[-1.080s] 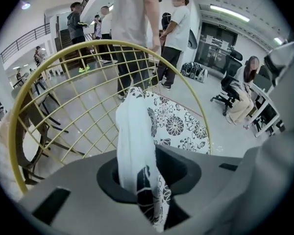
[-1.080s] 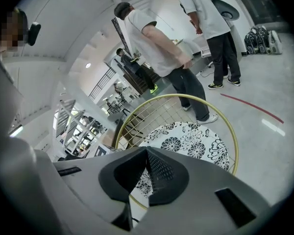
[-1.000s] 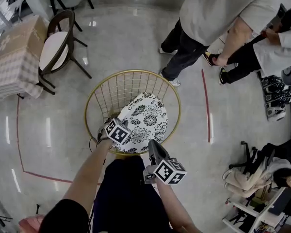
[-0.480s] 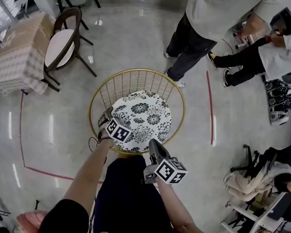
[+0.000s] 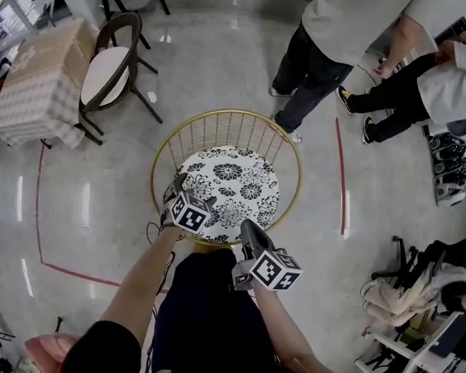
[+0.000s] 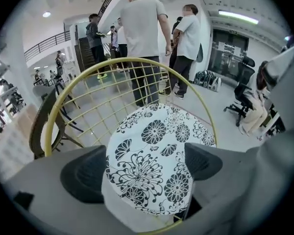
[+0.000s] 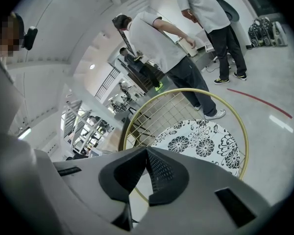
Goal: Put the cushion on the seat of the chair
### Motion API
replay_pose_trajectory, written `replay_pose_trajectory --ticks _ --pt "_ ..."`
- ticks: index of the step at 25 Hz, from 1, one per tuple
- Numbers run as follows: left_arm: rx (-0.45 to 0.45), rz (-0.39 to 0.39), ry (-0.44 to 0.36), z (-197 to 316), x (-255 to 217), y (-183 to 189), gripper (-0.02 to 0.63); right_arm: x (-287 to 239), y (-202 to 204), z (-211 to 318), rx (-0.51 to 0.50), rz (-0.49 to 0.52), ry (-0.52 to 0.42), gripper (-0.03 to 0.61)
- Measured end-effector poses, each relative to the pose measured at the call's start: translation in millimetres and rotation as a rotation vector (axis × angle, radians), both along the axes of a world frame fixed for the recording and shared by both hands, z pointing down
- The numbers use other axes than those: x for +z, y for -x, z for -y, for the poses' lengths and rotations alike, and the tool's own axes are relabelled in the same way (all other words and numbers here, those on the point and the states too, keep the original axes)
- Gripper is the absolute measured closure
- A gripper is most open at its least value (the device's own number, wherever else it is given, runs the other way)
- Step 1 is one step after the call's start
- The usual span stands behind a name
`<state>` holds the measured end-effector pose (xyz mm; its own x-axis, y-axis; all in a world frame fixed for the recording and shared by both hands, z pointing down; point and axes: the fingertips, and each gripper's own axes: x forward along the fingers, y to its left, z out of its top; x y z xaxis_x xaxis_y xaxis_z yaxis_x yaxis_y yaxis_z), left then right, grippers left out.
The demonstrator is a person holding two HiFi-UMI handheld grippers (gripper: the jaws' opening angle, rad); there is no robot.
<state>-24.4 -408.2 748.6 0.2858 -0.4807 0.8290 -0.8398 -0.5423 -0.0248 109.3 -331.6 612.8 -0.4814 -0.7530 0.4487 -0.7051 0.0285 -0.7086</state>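
Note:
A round white cushion (image 5: pixel 231 186) with black flowers lies flat on the seat of the gold wire chair (image 5: pixel 225 114). My left gripper (image 5: pixel 174 188) hangs just above the cushion's near left edge, open, with its pads off the fabric. In the left gripper view the cushion (image 6: pixel 154 151) fills the gap between the wide jaws of that gripper (image 6: pixel 147 164), ringed by the gold wire chair (image 6: pixel 83 77). My right gripper (image 5: pixel 246 233) is shut and empty at the chair's near rim. The right gripper view shows the right gripper (image 7: pixel 147 155) with the cushion (image 7: pixel 201 142) beyond it.
A dark wooden chair (image 5: pixel 113 72) with a white seat stands at the back left beside a table with a checked cloth (image 5: pixel 33 84). People (image 5: pixel 349 22) stand behind the gold chair on the right. Red tape lines (image 5: pixel 340 173) mark the floor. An office chair (image 5: pixel 404 282) is at the lower right.
The cushion has dropped from a tilt against the wire back to lying flat on the seat. My left gripper let go of its edge, opened wide and rose a little.

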Motion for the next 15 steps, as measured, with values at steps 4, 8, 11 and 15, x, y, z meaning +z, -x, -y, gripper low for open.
replay_pose_trajectory --ticks 4,8,11,15 --pt "0.015 -0.078 -0.015 -13 -18 -20 0.123 -1 1 -4 0.002 0.004 -0.009 0.574" --pt "0.047 -0.144 -0.045 -24 -43 -40 0.145 -5 -2 -6 0.020 0.007 -0.017 0.574" --pt "0.051 -0.181 -0.092 -31 -65 -49 0.263 -9 -7 -8 0.044 0.005 -0.027 0.574" --pt "0.045 -0.241 -0.157 -41 -97 -59 0.310 -15 -22 -12 0.104 0.001 -0.045 0.574"
